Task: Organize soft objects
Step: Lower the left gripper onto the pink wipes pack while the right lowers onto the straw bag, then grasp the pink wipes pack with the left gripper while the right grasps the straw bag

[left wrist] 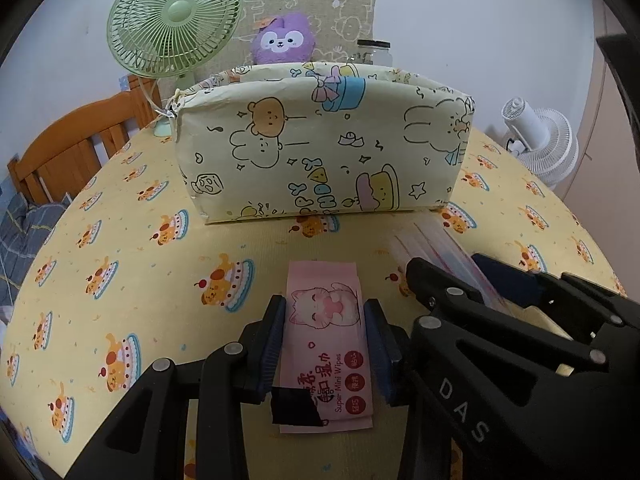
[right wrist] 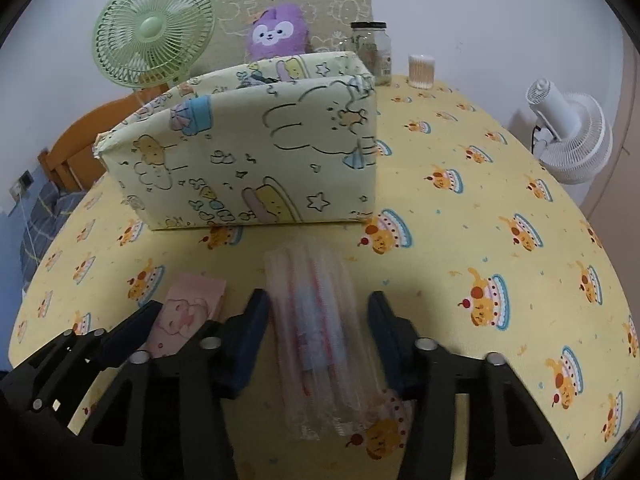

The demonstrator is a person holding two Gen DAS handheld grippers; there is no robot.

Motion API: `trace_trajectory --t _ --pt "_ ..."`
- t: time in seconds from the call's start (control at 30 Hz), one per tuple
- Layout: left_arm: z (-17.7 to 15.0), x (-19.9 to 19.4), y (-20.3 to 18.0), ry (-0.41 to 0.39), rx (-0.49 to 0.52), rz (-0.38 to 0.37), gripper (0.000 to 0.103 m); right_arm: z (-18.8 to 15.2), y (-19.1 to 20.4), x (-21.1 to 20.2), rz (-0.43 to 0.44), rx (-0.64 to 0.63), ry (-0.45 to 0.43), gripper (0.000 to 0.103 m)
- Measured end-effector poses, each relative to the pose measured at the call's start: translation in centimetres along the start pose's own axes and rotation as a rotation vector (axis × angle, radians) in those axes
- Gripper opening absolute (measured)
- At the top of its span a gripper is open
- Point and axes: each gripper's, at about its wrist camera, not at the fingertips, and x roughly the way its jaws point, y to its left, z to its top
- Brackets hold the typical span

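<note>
Flanking wipes pack [left wrist: 326, 344], left tool [left wrist: 326, 336] pads

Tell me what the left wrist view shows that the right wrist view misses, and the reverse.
Only the left wrist view shows the printed label on the pink wipes pack, squeezed in the left gripper. Only the right wrist view shows the cotton swab tub and the right gripper open around the clear plastic packet. Both show the fabric storage box, purple plush, green fan, white fan and glass jar.
</note>
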Motion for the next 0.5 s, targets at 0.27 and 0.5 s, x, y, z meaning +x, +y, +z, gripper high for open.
trace_trajectory --t 0.27,0.5 --pt "0.2 -1.0 -0.1 -0.022 -0.001 -0.013 0.04 0.2 0.1 -1.0 0.003 -0.005 -0.02 0.033" --pt "0.7 -2.2 -0.1 -0.049 -0.003 -0.016 0.04 0.6 0.3 -2.4 0.004 -0.005 -0.049 0.031"
